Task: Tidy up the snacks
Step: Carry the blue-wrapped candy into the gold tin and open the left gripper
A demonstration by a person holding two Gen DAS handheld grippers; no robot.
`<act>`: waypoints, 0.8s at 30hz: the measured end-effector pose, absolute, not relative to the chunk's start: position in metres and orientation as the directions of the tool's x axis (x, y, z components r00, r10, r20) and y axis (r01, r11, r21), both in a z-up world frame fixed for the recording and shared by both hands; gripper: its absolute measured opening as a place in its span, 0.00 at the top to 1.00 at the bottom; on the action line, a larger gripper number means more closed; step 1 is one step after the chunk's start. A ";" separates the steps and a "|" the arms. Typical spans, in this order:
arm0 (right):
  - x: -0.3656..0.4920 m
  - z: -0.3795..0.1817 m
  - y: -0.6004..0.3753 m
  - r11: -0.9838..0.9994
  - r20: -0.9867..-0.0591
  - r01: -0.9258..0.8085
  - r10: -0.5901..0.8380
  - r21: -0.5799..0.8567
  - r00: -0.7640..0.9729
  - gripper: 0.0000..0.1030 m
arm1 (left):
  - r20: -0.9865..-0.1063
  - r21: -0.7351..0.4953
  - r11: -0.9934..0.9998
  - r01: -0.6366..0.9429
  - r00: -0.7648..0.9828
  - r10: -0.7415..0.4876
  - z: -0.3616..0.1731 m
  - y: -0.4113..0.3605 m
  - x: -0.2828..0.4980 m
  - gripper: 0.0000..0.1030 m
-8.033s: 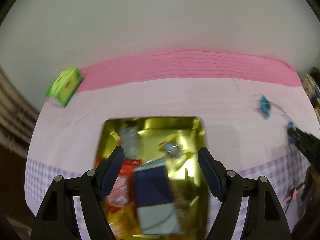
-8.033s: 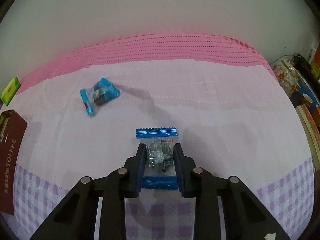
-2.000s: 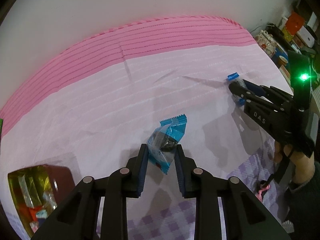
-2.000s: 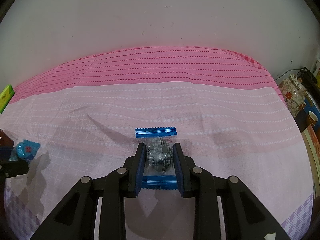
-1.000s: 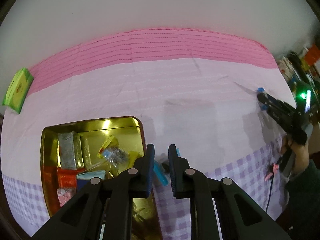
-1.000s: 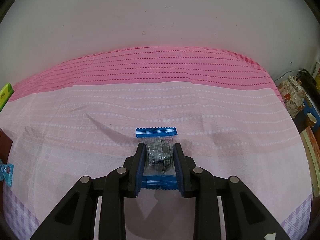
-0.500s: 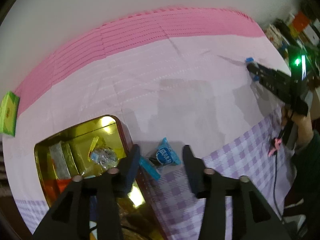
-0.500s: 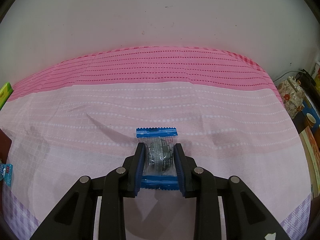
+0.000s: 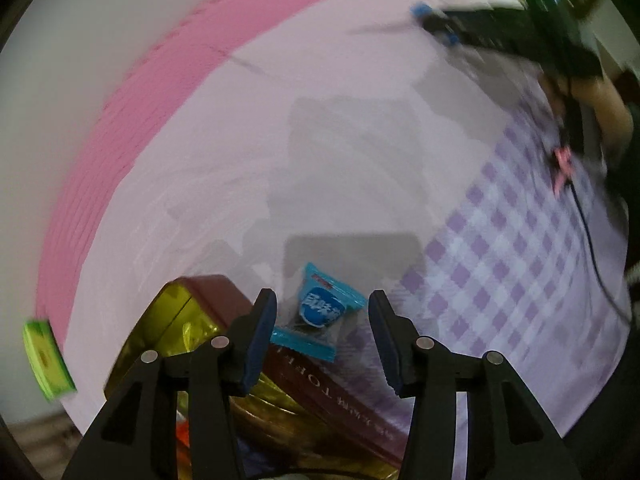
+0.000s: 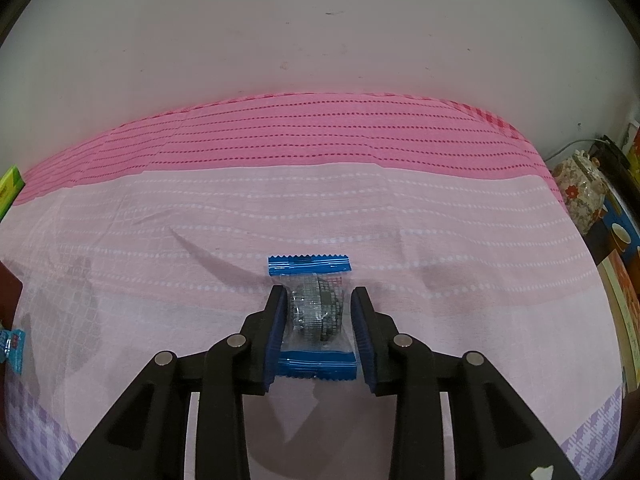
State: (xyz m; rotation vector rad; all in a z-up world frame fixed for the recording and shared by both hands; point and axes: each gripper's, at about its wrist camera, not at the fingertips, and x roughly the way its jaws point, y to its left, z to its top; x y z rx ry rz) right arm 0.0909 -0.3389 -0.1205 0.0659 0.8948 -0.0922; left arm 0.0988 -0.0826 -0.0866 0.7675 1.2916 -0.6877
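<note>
My left gripper (image 9: 322,298) points down and stands open. A light-blue wrapped candy (image 9: 322,314) lies between its fingers, free of both pads, its lower end leaning on the maroon wall of the gold toffee tin (image 9: 224,292). Several wrapped snacks lie in the tin, mostly hidden by the gripper. The same candy shows at the left edge of the right wrist view (image 10: 12,344). My right gripper (image 10: 316,300) has a clear candy with blue ends (image 10: 316,314) between its pads. Its jaws are opening, and the wrapper still touches both pads.
A green box (image 9: 44,356) lies at the far left of the pink cloth, also seen as a green box (image 10: 8,188) from the right wrist. A floral jar (image 10: 580,196) and boxes stand off the table's right end. A person's hand (image 9: 600,96) holds the right gripper.
My left gripper has opened and let go of the light-blue candy, which now lies against the tin's wall. The left view has rolled and sunk. The right jaws have widened slightly.
</note>
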 end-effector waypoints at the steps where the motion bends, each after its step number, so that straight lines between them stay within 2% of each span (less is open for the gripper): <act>1: 0.091 -0.121 -0.339 0.994 -0.781 0.108 -0.054 0.018 0.622 0.70 | -0.991 0.110 0.546 0.830 0.136 -0.006 -0.091 -0.086 0.098 0.52; 12: 0.092 -0.121 -0.340 0.994 -0.781 0.109 -0.052 0.020 0.622 0.68 | -0.995 0.089 0.471 0.878 0.054 0.087 -0.124 -0.099 0.110 0.55; 14: 0.092 -0.121 -0.339 0.994 -0.781 0.108 -0.052 0.020 0.622 0.68 | -0.996 0.072 0.472 0.879 0.042 0.073 -0.123 -0.101 0.113 0.63; 21: 0.092 -0.121 -0.339 0.994 -0.781 0.108 -0.052 0.020 0.622 0.68 | -1.000 0.025 0.540 0.841 0.016 0.023 -0.124 -0.112 0.119 0.64; 24: 0.092 -0.121 -0.340 0.994 -0.781 0.108 -0.053 0.019 0.622 0.68 | -1.000 0.013 0.566 0.824 0.011 0.007 -0.125 -0.115 0.121 0.69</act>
